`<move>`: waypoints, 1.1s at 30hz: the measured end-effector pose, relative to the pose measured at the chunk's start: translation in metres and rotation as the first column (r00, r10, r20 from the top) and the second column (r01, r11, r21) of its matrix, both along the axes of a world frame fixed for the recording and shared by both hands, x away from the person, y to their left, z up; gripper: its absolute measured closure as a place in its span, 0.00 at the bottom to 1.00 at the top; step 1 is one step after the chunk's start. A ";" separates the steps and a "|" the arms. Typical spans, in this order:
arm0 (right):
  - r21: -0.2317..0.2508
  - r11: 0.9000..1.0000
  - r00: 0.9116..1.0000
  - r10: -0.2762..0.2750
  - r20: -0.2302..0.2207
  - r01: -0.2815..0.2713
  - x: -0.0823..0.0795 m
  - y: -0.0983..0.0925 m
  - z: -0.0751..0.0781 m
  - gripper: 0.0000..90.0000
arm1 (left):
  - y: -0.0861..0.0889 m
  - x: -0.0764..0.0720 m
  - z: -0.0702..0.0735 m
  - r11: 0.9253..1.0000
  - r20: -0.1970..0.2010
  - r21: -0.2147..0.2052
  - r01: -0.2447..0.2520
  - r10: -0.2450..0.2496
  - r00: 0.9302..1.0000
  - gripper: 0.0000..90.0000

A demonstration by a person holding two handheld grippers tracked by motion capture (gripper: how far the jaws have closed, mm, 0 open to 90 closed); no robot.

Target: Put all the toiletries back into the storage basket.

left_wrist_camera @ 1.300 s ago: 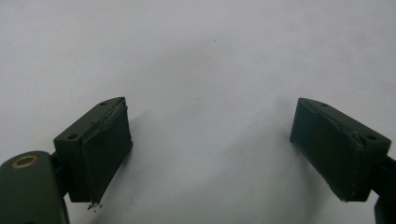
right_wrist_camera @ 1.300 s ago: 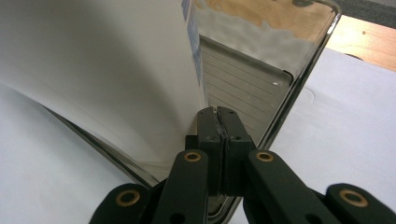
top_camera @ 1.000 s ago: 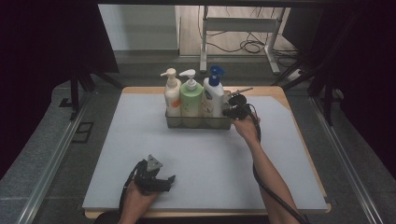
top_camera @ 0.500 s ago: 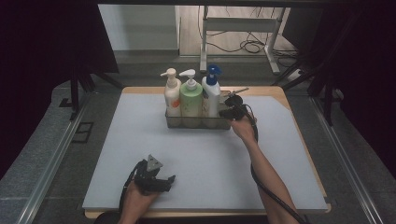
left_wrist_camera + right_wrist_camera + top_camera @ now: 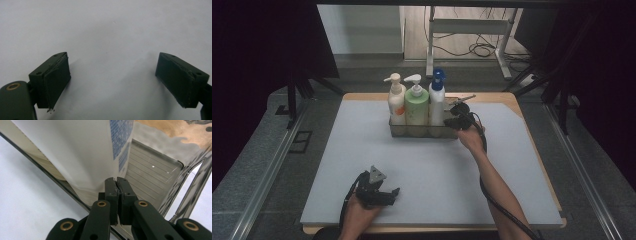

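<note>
The clear basket [image 5: 419, 131] of three pump bottles sits at the tabletop's [image 5: 512, 190] far edge, unmoved since a second ago. Your right hand-held gripper [image 5: 116, 185] stays clamped on its rim; the left hand-held gripper [image 5: 112, 80] rests open.

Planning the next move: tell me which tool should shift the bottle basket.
Right. The right tool is shut on the basket wall beside the white bottle; the left tool rests open, far away.

- Wooden table [image 5: 517, 102], covered by a pale grey mat [image 5: 437, 170].
- Clear bin [image 5: 422, 131] on the mat, its rim pinched between the right jaws.
- Bare mat lies between the left jaws.
</note>
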State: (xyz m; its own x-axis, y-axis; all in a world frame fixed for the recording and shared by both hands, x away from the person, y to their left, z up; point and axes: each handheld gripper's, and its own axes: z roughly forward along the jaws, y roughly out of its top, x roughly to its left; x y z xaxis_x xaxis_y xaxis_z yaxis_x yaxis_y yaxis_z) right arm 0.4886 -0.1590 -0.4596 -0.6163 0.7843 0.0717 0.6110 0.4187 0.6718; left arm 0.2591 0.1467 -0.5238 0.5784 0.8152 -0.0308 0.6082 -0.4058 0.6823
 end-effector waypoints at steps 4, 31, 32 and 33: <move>0.000 1.000 1.000 0.004 0.003 -0.004 0.000 0.001 0.001 0.97 | 0.000 0.000 0.000 1.000 0.000 0.000 0.000 0.000 1.000 0.13; 0.011 1.000 1.000 0.008 0.014 -0.008 -0.004 0.002 0.003 0.96 | 0.000 0.000 0.000 1.000 0.000 0.004 0.002 -0.002 1.000 0.13; 0.011 1.000 1.000 0.005 0.012 -0.005 -0.004 0.002 0.004 0.95 | 0.000 0.000 0.000 1.000 0.000 0.004 0.002 -0.002 1.000 0.13; 0.010 1.000 1.000 0.004 0.013 -0.004 -0.004 0.001 0.004 0.94 | 0.000 0.000 0.000 1.000 0.001 0.004 0.002 -0.002 1.000 0.13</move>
